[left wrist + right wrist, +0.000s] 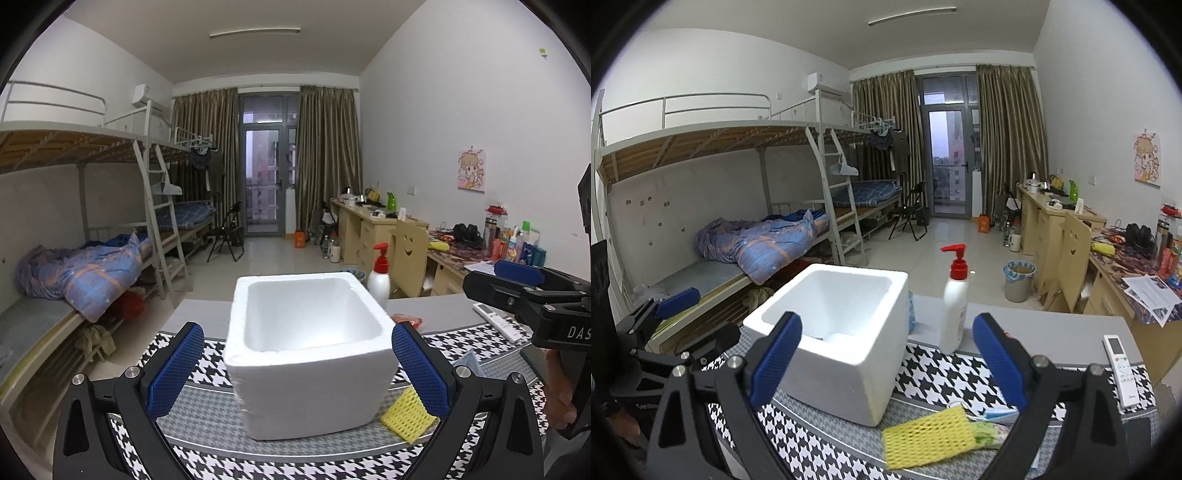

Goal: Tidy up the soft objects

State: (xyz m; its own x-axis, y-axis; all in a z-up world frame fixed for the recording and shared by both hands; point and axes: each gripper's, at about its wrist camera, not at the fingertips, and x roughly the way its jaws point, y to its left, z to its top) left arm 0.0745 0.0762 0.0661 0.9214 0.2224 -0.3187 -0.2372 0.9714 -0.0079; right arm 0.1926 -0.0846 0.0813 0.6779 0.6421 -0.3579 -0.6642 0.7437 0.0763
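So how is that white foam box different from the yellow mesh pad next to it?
The white foam box stands tall with thick rigid walls and an open top; the yellow mesh pad lies flat and thin. The box is plain, smooth and far bigger; the pad is small with a netted, holey surface. Both rest on the houndstooth mat, with neither gripper touching them.

L tool (pixel 297 367) & R tool (pixel 886 363) both wide apart, holding nothing.

A grey table (pixel 1052 325) fills the lower frame, covered by a houndstooth mat (pixel 945 373) — on it a white foam box (pixel 834 369), a yellow sponge (pixel 927 435), a pump bottle (pixel 955 306) and, lower right, a remote (pixel 1121 365).
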